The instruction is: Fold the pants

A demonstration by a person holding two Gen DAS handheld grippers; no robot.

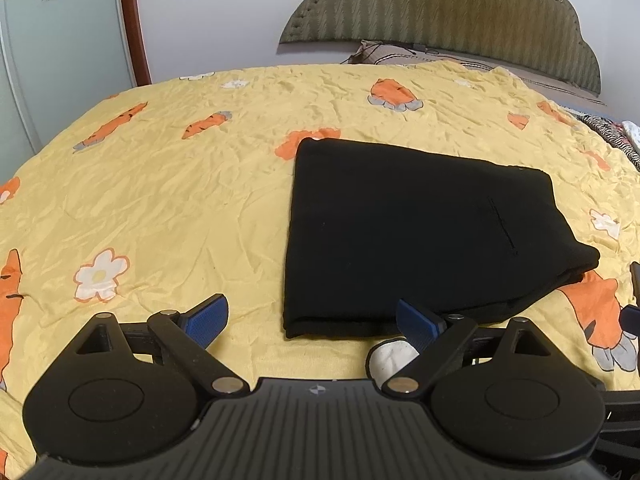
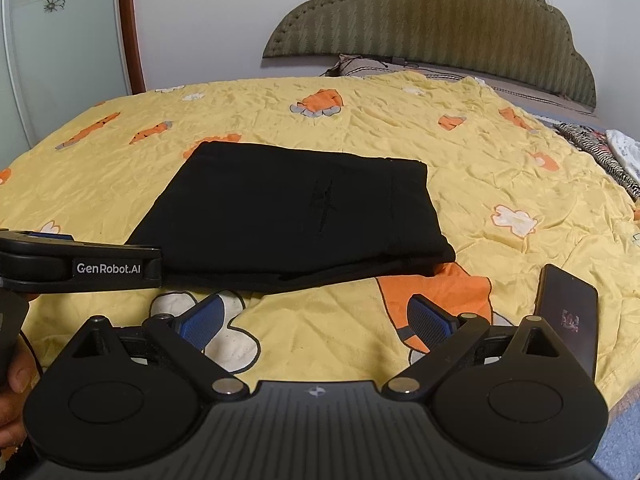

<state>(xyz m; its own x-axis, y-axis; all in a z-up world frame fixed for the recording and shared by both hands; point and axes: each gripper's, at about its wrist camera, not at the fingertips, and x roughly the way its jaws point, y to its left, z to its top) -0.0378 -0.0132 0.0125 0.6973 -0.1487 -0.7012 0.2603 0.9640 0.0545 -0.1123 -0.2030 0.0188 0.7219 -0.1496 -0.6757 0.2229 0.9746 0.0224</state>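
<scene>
The black pants (image 1: 420,236) lie folded into a flat, roughly square stack on the bed (image 1: 160,184), on its yellow carrot-print sheet near the near edge. The left gripper (image 1: 312,320) hovers just short of the stack's near left corner, spread wide and empty. The right gripper (image 2: 316,318) is equally wide and empty, a little back from the stack. What looks like a dark phone (image 2: 568,316) lies at the bed's near right edge
</scene>
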